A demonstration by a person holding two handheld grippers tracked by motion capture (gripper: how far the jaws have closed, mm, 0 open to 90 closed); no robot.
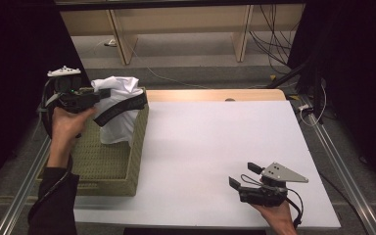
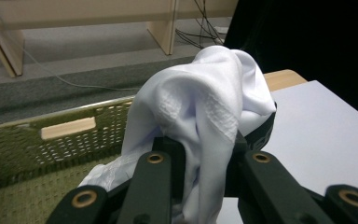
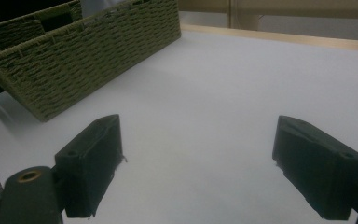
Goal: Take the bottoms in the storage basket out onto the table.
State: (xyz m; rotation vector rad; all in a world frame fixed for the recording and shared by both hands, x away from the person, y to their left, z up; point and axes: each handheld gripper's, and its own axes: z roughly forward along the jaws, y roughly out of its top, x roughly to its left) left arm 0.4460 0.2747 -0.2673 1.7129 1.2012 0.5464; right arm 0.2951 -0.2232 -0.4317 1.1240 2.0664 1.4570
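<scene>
I find the left hand-held gripper (image 1: 108, 93) at the upper left of the high view, raised above the far end of the olive-green woven rectangular basket (image 1: 108, 166). Its jaws are closed down on a crumpled white cloth garment with a black band (image 1: 117, 112), the fabric pinched between them. In the left gripper view the white cloth garment (image 2: 205, 107) bulges up from between the two black jaws at the bottom centre and hangs down on both sides. The black band crosses the cloth diagonally in the high view and shows at the right edge of the cloth in the left gripper view. The garment's lower part hangs down into the basket at its far right corner.

I find the right hand-held gripper (image 1: 245, 175) at the lower right of the high view, just above the table, well apart from the basket. Its jaws stand wide open with nothing between them; the right gripper view shows bare surface in the gap.

The white table (image 1: 215, 147) has a strip of pale wood along its far edge. The basket (image 3: 74, 56) sits at the table's left edge, upper left in the right gripper view. Beyond the table, at the top of the high view, I note grey floor, light wooden furniture legs (image 1: 120, 36) and loose cables (image 1: 269, 39).
</scene>
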